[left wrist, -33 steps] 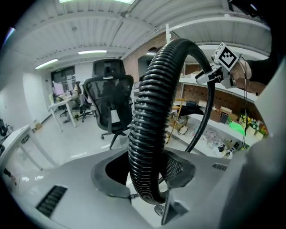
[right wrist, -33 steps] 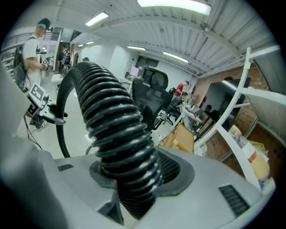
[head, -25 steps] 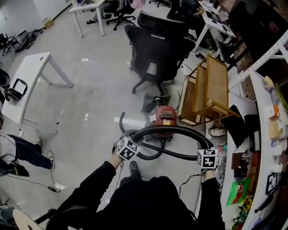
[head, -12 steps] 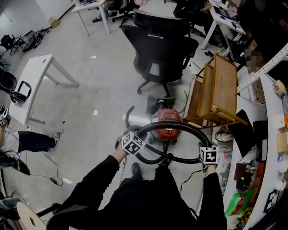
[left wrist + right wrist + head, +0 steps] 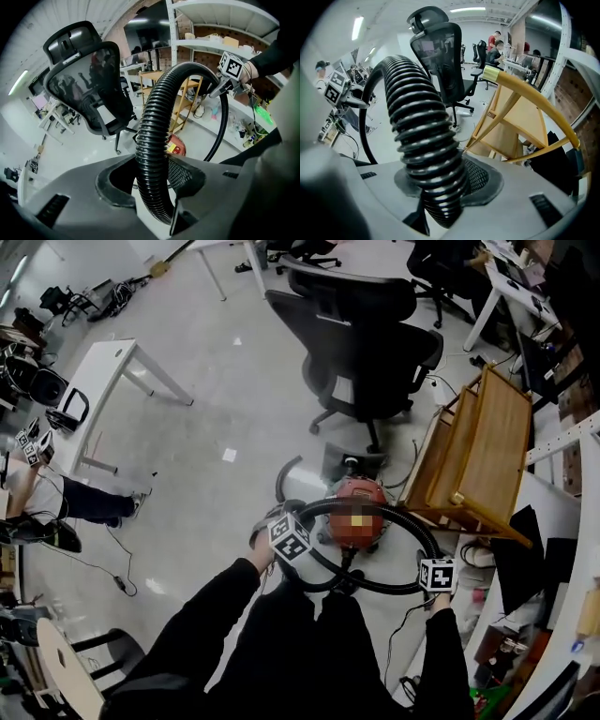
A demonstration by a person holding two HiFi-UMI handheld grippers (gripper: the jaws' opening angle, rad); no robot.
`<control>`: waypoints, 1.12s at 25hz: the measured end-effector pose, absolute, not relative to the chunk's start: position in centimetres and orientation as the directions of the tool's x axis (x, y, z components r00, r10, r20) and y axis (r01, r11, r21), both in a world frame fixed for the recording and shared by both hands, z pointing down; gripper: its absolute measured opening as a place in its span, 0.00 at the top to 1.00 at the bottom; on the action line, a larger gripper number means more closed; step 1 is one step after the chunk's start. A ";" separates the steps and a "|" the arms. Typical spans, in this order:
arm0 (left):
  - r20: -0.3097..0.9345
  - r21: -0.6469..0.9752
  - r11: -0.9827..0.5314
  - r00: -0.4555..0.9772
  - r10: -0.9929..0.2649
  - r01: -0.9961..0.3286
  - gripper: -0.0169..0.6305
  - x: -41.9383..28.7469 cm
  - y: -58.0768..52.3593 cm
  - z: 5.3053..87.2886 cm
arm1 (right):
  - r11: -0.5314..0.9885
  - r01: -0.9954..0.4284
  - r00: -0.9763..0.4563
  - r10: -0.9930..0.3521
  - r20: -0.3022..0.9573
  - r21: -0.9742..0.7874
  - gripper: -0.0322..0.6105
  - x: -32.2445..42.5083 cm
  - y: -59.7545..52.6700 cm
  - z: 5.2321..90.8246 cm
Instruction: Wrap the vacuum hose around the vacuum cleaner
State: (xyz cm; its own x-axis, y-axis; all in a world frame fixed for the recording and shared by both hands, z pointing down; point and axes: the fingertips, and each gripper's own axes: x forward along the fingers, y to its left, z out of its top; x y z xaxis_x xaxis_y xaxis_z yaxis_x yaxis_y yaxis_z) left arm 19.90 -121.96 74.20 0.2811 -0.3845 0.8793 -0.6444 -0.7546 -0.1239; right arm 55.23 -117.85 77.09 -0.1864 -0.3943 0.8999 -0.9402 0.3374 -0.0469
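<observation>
Office floor (image 5: 216,427), pale and glossy, seen from above. Black ribbed hose (image 5: 412,526) forms a wide loop over and around the red vacuum cleaner (image 5: 359,491), which sits on the floor just in front of the person's feet. The near side of the loop hangs between the two hands; the far arc passes just behind the machine's top.

Left gripper (image 5: 286,540) is clenched on the hose at the loop's left side; its own view shows the hose (image 5: 152,140) pinched between the jaws and rising out of them. Right gripper (image 5: 437,575) is clenched on the hose at the loop's right; the ribbed tube (image 5: 424,140) fills the gap between its jaws. Both point steeply down.

Step in hand, my read: laying a turn of hose around the body. The loop looks held above the machine, not yet snug on it. The next move calls for lowering both hands evenly so the loop drops round the body, then pulling in slack. Risk: the stiff hose springs back up.

Around it: black office chair (image 5: 361,343) beyond the vacuum cleaner, wooden rack (image 5: 487,460) just to its right, white table (image 5: 94,395) well apart on the left.
</observation>
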 end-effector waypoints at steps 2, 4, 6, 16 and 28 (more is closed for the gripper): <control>0.889 -0.132 -0.760 0.263 -0.375 -0.637 0.68 19.7 -123.3 75.7 | 0.336 -0.941 -0.186 -0.393 0.900 -0.048 0.67 55.1 -118.9 78.3; 0.897 -0.134 -0.768 0.252 -0.362 -0.626 0.68 19.6 -124.9 77.8 | 0.334 -0.942 -0.178 -0.392 0.903 -0.040 0.67 55.0 -120.1 79.9; 0.902 -0.125 -0.781 0.258 -0.346 -0.611 0.68 19.7 -127.0 80.2 | 0.324 -0.946 -0.159 -0.396 0.904 -0.025 0.67 55.3 -121.6 82.0; 0.928 -0.065 -0.830 0.272 -0.254 -0.555 0.68 21.5 -136.7 96.7 | 0.227 -0.974 -0.081 -0.402 0.912 0.014 0.68 56.8 -128.1 96.5; 0.928 -0.031 -0.807 0.284 -0.243 -0.589 0.68 22.0 -141.7 109.7 | 0.187 -0.981 -0.115 -0.403 0.908 -0.042 0.68 56.4 -131.5 110.3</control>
State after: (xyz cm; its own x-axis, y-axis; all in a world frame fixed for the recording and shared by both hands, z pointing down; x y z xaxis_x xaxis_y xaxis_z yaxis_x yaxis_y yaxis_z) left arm 22.00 -141.66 109.72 0.2840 -0.2429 0.9275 -0.5891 -0.8075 -0.0311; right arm 56.37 -131.48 110.26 -0.1154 -0.4028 0.9080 -0.9815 0.1869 -0.0418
